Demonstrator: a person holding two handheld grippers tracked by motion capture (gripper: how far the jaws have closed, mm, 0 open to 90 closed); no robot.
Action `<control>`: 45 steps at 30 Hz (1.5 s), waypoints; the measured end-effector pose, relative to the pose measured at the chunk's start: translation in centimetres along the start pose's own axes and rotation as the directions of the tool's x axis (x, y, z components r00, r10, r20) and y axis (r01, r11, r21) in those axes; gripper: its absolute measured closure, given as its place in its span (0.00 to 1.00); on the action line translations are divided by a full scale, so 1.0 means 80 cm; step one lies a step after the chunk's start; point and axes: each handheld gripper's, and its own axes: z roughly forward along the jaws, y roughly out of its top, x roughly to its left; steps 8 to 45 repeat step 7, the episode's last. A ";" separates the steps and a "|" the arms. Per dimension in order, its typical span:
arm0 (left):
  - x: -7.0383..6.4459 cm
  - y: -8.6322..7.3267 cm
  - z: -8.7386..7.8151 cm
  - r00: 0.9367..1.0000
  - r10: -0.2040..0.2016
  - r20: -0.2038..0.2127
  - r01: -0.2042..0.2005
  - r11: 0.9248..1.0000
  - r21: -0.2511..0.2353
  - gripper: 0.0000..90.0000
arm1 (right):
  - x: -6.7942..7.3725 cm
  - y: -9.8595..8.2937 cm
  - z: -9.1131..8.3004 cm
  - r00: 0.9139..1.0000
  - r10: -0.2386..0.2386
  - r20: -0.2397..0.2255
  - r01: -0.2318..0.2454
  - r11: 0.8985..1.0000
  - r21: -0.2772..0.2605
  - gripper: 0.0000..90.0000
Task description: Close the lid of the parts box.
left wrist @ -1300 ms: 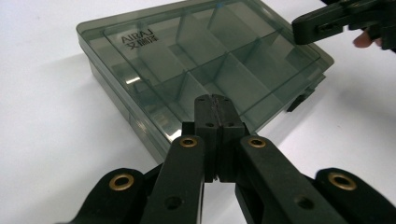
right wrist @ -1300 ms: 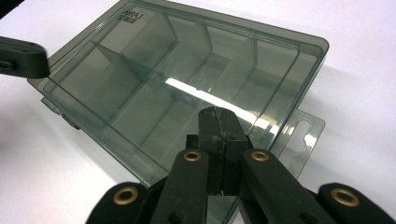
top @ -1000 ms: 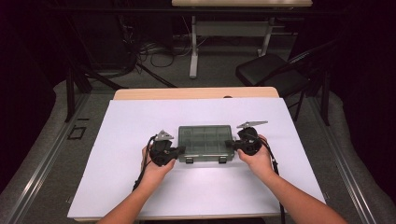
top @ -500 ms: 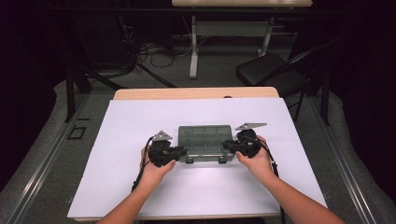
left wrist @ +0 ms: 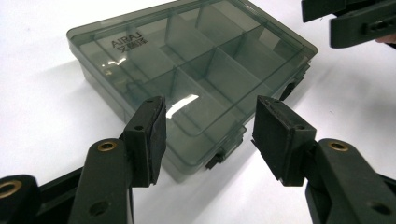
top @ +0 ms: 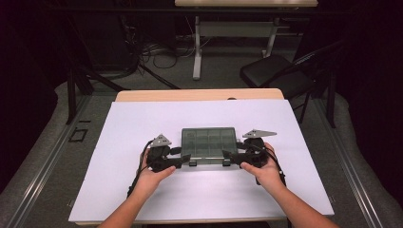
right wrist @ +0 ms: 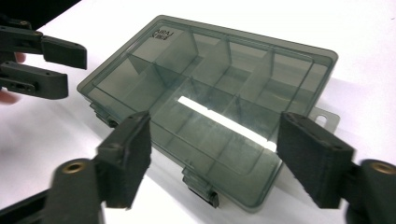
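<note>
The smoky compartment box [top: 209,145] lies shut on the white counter [top: 119,142], seemingly empty, so light, rigid and slick; both hand-held grippers [left wrist: 208,133] [right wrist: 212,154] are held wide open, gripping nothing, aimed at its 2 front latches [right wrist: 201,185]

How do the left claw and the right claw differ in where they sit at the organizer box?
The left claw sits at the near left corner of the clear organizer box, the right claw at its near right corner. The left one points rightward, the right one leftward, so they face each other. In its own view, the left claw frames the left latch, while the right claw frames the right latch. Both are open, low at the box's front edge, gripping nothing.
</note>
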 end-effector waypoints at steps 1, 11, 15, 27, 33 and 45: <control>0.001 -0.001 -0.002 1.000 0.000 -0.002 0.000 1.000 0.002 0.49 | 0.001 -0.002 -0.003 1.000 0.001 0.005 -0.001 1.000 -0.008 0.25; 0.005 -0.009 -0.018 0.999 0.015 -0.049 -0.014 1.000 0.004 0.23 | 0.003 -0.011 -0.018 0.999 -0.034 0.027 0.036 0.998 -0.042 0.16; 0.005 -0.009 -0.018 0.999 0.015 -0.049 -0.014 1.000 0.004 0.23 | 0.003 -0.011 -0.018 0.999 -0.034 0.027 0.036 0.998 -0.042 0.16; 0.005 -0.009 -0.018 0.999 0.015 -0.049 -0.014 1.000 0.004 0.23 | 0.003 -0.011 -0.018 0.999 -0.034 0.027 0.036 0.998 -0.042 0.16; 0.005 -0.009 -0.018 0.999 0.015 -0.049 -0.014 1.000 0.004 0.23 | 0.003 -0.011 -0.018 0.999 -0.034 0.027 0.036 0.998 -0.042 0.16; 0.005 -0.009 -0.018 0.999 0.015 -0.049 -0.014 1.000 0.004 0.23 | 0.003 -0.011 -0.018 0.999 -0.034 0.027 0.036 0.998 -0.042 0.16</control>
